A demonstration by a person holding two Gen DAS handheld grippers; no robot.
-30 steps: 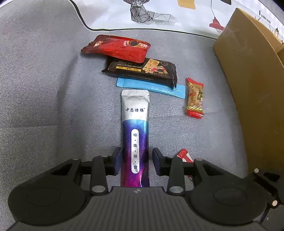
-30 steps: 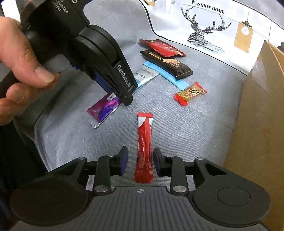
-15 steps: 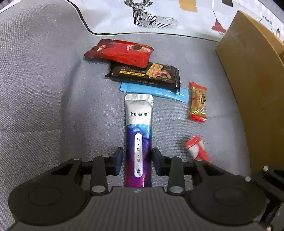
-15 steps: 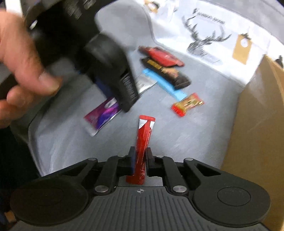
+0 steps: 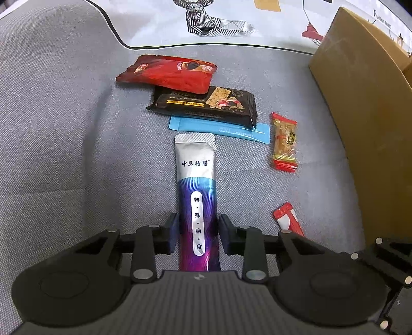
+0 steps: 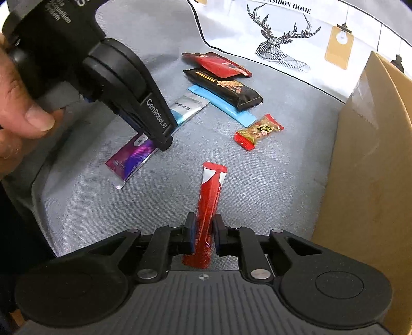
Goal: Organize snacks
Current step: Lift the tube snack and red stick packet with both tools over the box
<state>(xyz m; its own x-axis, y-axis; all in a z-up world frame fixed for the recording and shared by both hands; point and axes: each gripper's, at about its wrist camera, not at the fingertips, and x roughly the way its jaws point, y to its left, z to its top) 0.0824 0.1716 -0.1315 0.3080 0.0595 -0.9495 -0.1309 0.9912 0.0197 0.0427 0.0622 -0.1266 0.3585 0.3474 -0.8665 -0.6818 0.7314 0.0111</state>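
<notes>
My left gripper (image 5: 197,235) stands around a silver and purple sachet (image 5: 196,180) that lies on the grey sofa cushion (image 5: 64,141); its jaws flank the sachet's sides, touching or nearly so. The sachet also shows in the right wrist view (image 6: 134,157), under the left gripper's body (image 6: 123,85). My right gripper (image 6: 203,235) is shut on a red stick sachet (image 6: 208,201) and holds it tilted up off the cushion. The stick's tip shows in the left wrist view (image 5: 287,219).
A red pouch (image 5: 167,73), a black cracker pack (image 5: 206,104), a blue sachet (image 5: 224,128) and a small red-ended candy (image 5: 284,141) lie further back. A cardboard box (image 5: 365,116) stands at the right. A white deer-print cloth (image 5: 219,23) lies behind.
My right gripper closed on the red stick sachet and lifted its near end. My left gripper's jaws narrowed around the purple sachet and the view pulled back slightly.
</notes>
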